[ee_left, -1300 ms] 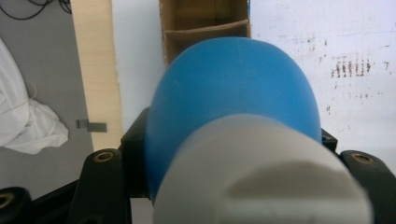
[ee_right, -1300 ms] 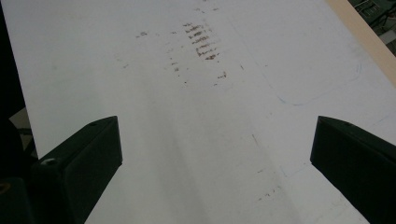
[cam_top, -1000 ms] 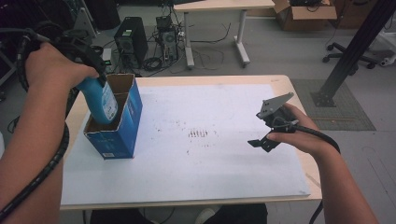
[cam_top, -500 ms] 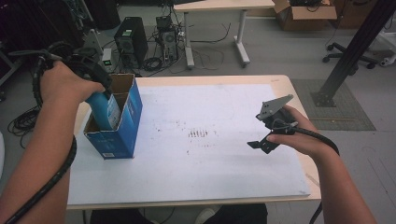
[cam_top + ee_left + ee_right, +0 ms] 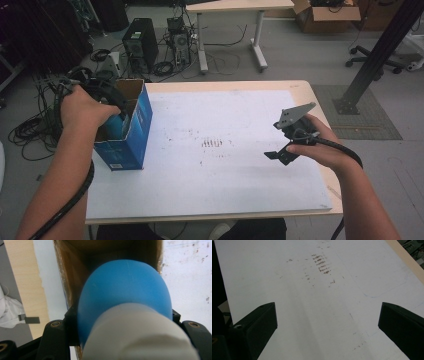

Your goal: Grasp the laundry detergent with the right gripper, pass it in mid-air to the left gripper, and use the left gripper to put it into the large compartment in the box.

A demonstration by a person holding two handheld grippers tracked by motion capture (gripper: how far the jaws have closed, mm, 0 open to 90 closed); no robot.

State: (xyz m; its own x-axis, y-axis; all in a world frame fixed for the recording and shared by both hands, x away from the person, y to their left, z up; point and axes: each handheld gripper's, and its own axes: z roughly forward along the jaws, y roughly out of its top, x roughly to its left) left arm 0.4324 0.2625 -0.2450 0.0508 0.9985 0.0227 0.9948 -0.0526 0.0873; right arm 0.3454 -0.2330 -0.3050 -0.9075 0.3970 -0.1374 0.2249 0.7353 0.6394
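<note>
The room is a cluttered workshop: computer towers and cables on the floor beyond a wooden desk (image 5: 320,115) covered with a smudged white sheet (image 5: 225,165). At the sheet's left end stands an open blue cardboard box (image 5: 131,134), its top flaps up.

The left gripper (image 5: 112,107) hangs over the box mouth, its jaws closed on a blue bottle (image 5: 125,295) with a white cap (image 5: 140,335). In the left gripper view the jaws clamp the bottle near the cap, and the rounded blue body points straight away from them, down into the brown interior of the box. So the bottle's long axis lines up with the opening, roughly upright, and the bottle is already partly between the box walls; I judge that lowering it further and releasing is all that is left.

The right gripper (image 5: 285,142) is well apart, over the right side of the sheet, jaws spread wide and empty. The left hand is plainly the nearer one.
</note>
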